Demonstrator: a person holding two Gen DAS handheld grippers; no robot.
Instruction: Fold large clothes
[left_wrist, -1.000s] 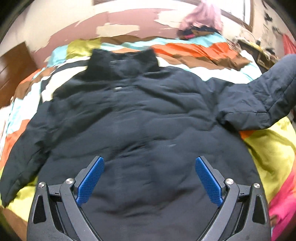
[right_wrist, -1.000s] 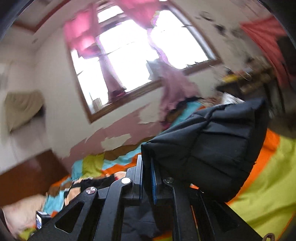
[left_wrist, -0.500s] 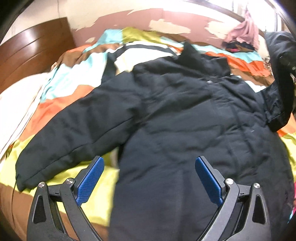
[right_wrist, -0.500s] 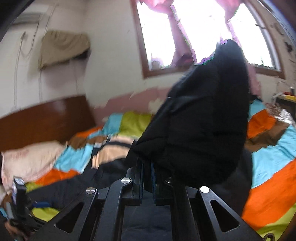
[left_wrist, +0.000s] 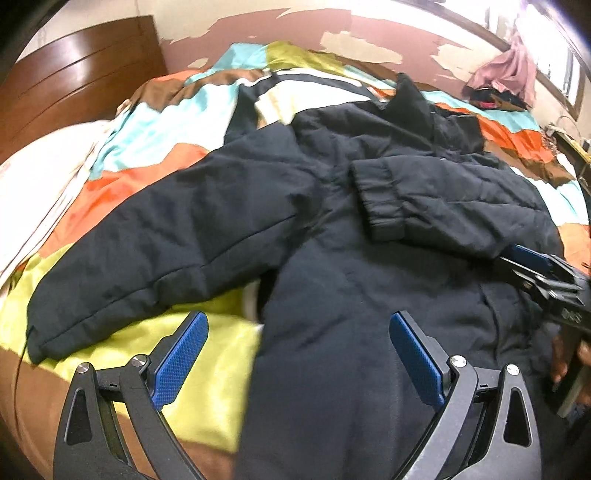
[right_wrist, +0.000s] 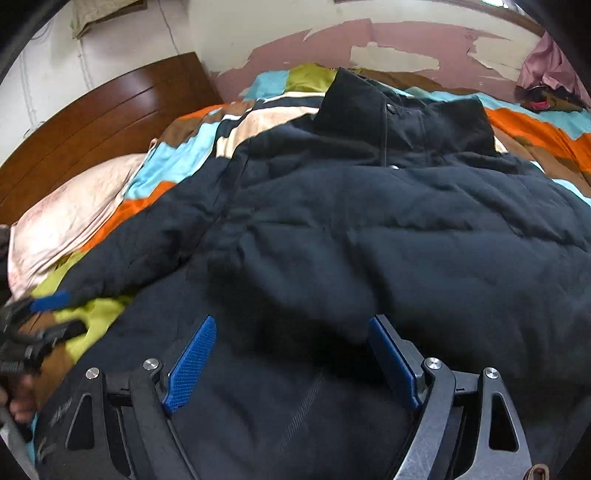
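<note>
A large black padded jacket (left_wrist: 332, 295) lies spread on the bed, collar toward the far wall. Its right sleeve (left_wrist: 443, 199) is folded across the chest, cuff toward the left. Its left sleeve (left_wrist: 147, 251) stretches out to the left over the quilt. My left gripper (left_wrist: 297, 362) is open and empty above the jacket's lower left edge. My right gripper (right_wrist: 290, 360) is open and empty over the jacket's body (right_wrist: 369, 240); it also shows at the right edge of the left wrist view (left_wrist: 546, 273).
A striped quilt (left_wrist: 155, 122) in orange, blue, green and brown covers the bed. A wooden headboard (left_wrist: 74, 81) stands at the left with a pale pillow (right_wrist: 74, 221). Pink clothes (left_wrist: 506, 74) lie at the far right by the window.
My right gripper has laid the right sleeve across the jacket's chest and opened, letting it go. My left gripper has stayed open and shifted toward the left sleeve side.
</note>
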